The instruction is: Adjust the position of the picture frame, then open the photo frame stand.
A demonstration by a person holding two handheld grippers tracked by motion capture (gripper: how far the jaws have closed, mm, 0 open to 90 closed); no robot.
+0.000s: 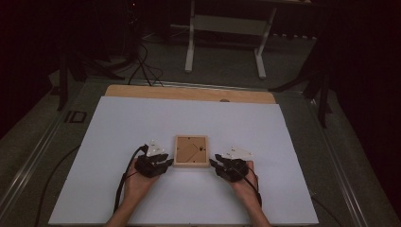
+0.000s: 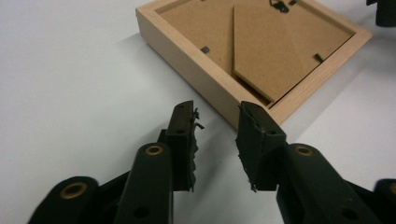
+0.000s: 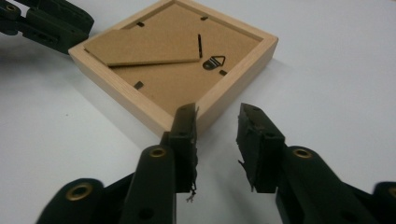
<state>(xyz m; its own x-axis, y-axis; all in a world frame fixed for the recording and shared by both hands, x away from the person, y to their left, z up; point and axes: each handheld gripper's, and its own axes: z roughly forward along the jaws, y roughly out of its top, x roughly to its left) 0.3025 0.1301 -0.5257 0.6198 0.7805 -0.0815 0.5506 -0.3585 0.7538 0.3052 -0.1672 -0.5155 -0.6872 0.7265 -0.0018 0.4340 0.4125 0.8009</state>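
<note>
Wooden square frame (image 1: 191, 151), fibreboard back up, lies between spread left claw (image 1: 169, 161) and right claw (image 1: 212, 162).

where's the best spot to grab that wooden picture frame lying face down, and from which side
Probably the raised wooden rim of the picture frame. It lies flat, back up, so each rail stands above the recessed backing. Close the left tongs over its near corner rail from the left; the open right tongs could likewise take the right side.
</note>
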